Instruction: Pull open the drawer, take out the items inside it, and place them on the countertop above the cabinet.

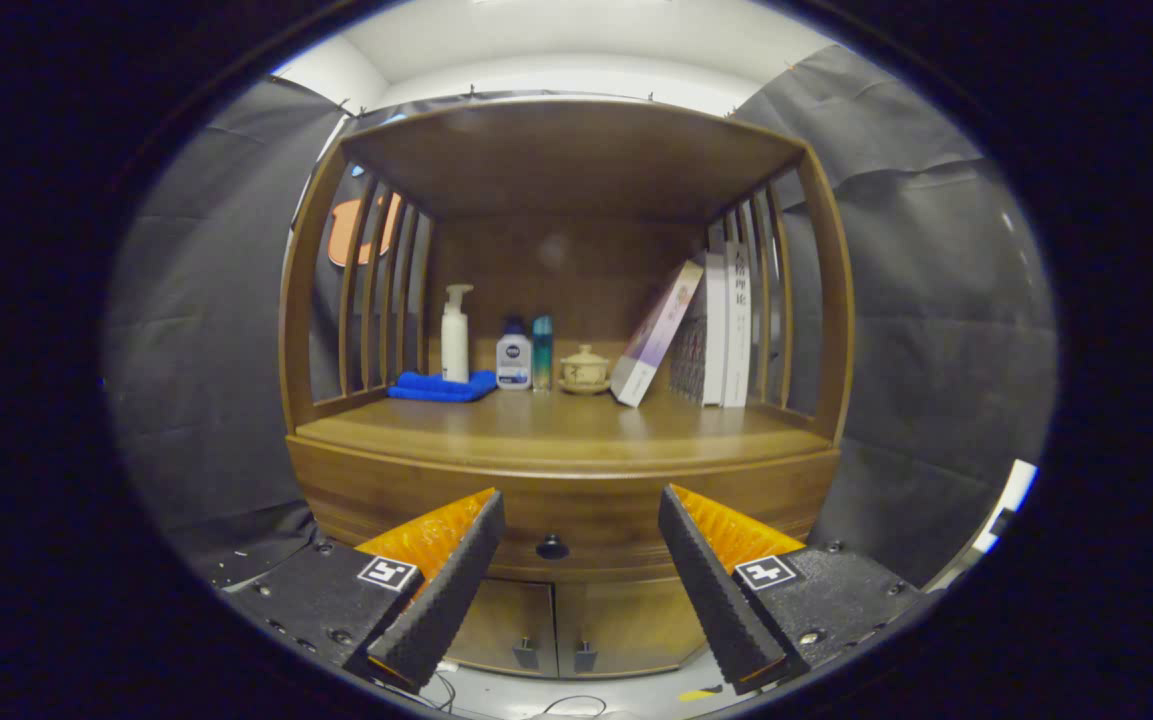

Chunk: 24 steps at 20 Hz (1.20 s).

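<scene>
Wooden drawer (576, 530) closed, its knob (552, 547) beyond the gripper (581, 510), fingers spread.

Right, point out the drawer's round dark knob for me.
In the gripper view, the round dark knob sits centred on the wooden drawer front, between and beyond the open hand-held gripper fingers, above the two lower cabinet doors.

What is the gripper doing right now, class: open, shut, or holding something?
Gripper: open, holding nothing; the closed drawer's dark knob sits beyond and between its fingers, untouched.
</scene>
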Tool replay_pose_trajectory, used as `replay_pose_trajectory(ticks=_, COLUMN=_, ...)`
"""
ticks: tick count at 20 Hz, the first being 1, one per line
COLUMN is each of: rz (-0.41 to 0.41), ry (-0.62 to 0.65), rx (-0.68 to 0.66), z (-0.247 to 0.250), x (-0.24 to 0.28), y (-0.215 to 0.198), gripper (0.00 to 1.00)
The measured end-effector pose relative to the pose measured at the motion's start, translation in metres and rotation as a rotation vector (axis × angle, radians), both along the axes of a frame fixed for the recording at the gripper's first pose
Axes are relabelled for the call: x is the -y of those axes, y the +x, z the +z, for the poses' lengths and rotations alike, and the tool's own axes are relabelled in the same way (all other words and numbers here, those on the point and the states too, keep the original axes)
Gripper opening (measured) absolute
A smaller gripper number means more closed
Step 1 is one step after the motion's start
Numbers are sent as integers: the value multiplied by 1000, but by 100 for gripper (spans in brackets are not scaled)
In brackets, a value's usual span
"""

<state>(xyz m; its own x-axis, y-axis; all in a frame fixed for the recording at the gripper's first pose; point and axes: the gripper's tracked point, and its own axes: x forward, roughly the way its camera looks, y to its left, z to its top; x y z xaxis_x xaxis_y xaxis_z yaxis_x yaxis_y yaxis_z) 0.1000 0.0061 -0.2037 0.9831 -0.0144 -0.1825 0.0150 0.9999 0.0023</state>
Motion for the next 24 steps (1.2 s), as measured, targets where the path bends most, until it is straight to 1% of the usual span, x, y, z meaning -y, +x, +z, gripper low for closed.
replay_pose_trajectory(ticks=2, rz=7, ry=11, rx=-20, z=-23, x=-4, y=10, gripper=100)
replay_pose_trajectory(ticks=4, rz=11, ry=-3, rx=-35, z=-37, x=-10, y=20, gripper=97)
replay_pose_trajectory(ticks=6, rz=13, ry=-18, rx=-54, z=-46, x=-13, y=21, gripper=94)
replay_pose_trajectory(ticks=8, rz=15, ry=-11, rx=-74, z=-61, x=-15, y=32, gripper=89)
replay_pose_trajectory(ticks=11, rz=17, ry=1, rx=-97, z=-75, x=-17, y=50, gripper=74)
replay_pose_trajectory(ticks=14, rz=41, ry=1, rx=-109, z=-83, x=-24, y=56, gripper=61)
replay_pose_trajectory(ticks=15, rz=34, ry=3, rx=-108, z=-83, x=-24, y=58, gripper=57)
replay_pose_trajectory(ticks=17, rz=7, ry=-5, rx=-91, z=-83, x=-16, y=59, gripper=44)
replay_pose_trajectory(ticks=19, rz=0, ry=27, rx=-95, z=-83, x=-19, y=56, gripper=31)
replay_pose_trajectory(ticks=24, rz=-11, ry=30, rx=-113, z=-83, x=-17, y=56, gripper=24)
